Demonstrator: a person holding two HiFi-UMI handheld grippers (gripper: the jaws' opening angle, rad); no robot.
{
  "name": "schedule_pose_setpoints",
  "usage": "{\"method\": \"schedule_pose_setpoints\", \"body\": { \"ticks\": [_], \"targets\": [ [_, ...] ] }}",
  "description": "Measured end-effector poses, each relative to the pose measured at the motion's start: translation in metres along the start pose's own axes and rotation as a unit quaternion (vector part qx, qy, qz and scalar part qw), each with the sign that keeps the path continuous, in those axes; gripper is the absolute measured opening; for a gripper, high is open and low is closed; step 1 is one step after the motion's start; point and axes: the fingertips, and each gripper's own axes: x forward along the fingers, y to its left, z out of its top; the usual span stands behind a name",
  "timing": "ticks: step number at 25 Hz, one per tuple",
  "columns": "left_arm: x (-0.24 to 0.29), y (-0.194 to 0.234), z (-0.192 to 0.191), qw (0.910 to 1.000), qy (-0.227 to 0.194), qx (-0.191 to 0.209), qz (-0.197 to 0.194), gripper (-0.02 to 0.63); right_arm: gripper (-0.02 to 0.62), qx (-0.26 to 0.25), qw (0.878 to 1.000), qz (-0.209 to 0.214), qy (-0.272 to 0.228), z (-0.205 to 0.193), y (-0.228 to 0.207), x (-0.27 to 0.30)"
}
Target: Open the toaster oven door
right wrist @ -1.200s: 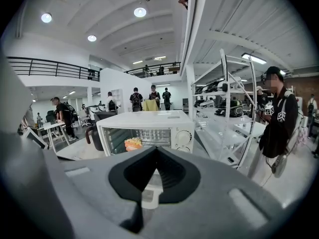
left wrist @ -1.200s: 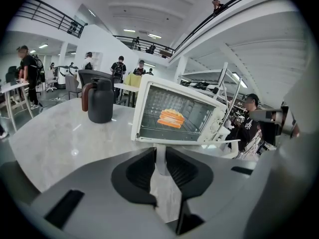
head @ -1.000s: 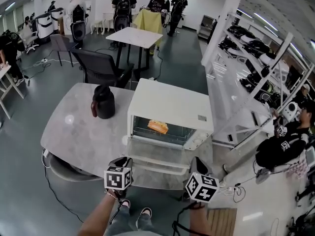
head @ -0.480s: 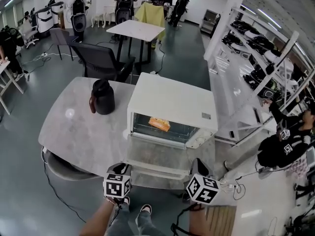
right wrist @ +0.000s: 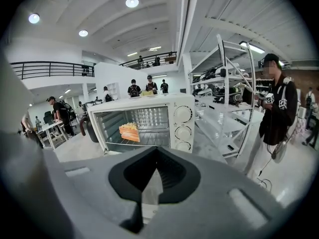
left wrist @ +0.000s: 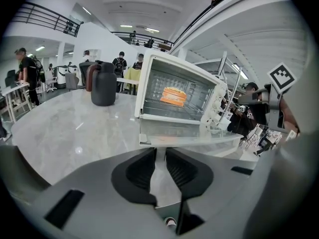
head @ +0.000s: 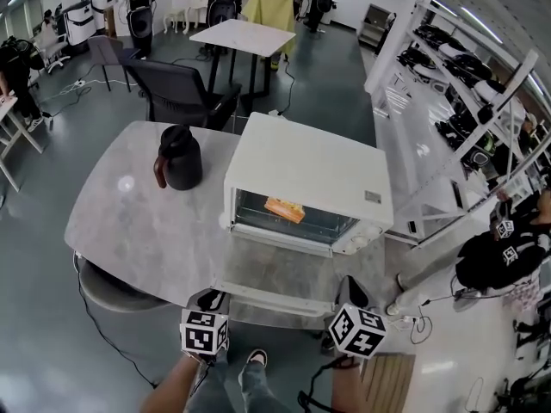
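Note:
The white toaster oven [head: 306, 175] stands on the grey marble table [head: 129, 222]. Its glass door [head: 275, 269] is folded down flat toward me. A slice of toast [head: 285, 208] lies on the rack inside. My left gripper [head: 209, 301] hovers just short of the door's front left corner, its jaws a narrow gap apart with nothing between them. In the left gripper view the door [left wrist: 189, 136] lies just beyond the left gripper [left wrist: 158, 156]. My right gripper [head: 351, 291] sits off the door's front right corner. In its own view the right gripper [right wrist: 156, 156] is shut and empty, facing the oven [right wrist: 144, 121].
A black jug [head: 178, 157] stands on the table left of the oven. White shelving [head: 448, 101] runs along the right, with a person [head: 495, 261] beside it. A dark chair [head: 176, 93] and another table [head: 237, 37] are behind.
Both grippers have drawn back a little toward me from the door's front edge. The door stays folded down, and the head view has shifted slightly.

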Motion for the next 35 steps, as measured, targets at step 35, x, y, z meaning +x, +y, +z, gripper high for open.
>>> {"method": "schedule_pose_setpoints", "body": {
  "ticks": [35],
  "targets": [
    [0.025,0.01,-0.048,0.9971,0.073,0.019,0.007,0.069,0.005,0.001,0.999,0.003,0.036,-0.027,0.008,0.022]
  ]
}}
